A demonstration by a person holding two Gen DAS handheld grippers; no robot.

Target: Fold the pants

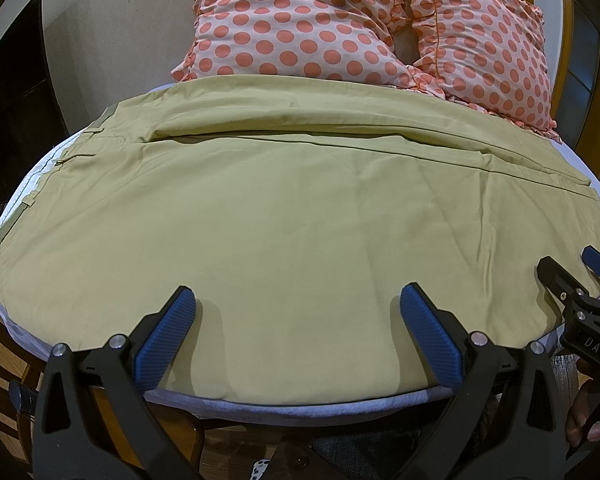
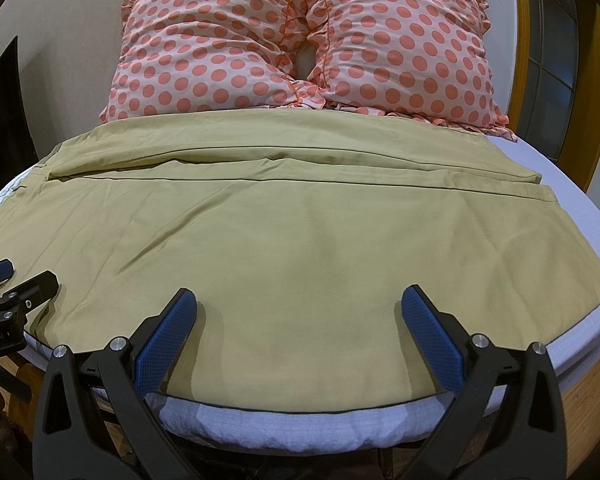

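Khaki pants (image 1: 284, 208) lie flat across a white bed, waistband at the left, leg hems at the right; they also show in the right wrist view (image 2: 284, 240). The two legs lie side by side, the near leg toward me. My left gripper (image 1: 298, 300) is open, its blue pads over the near edge of the pants, nothing between them. My right gripper (image 2: 300, 302) is open too, over the near edge further right, empty. Each gripper shows at the edge of the other's view: the right one (image 1: 572, 280) and the left one (image 2: 16, 280).
Two pink pillows with orange dots (image 2: 300, 48) lean at the head of the bed behind the pants. The white mattress (image 2: 284, 420) edge curves below the grippers. A wooden door frame (image 2: 520, 20) stands at the right, a dark panel (image 1: 16, 92) at the left.
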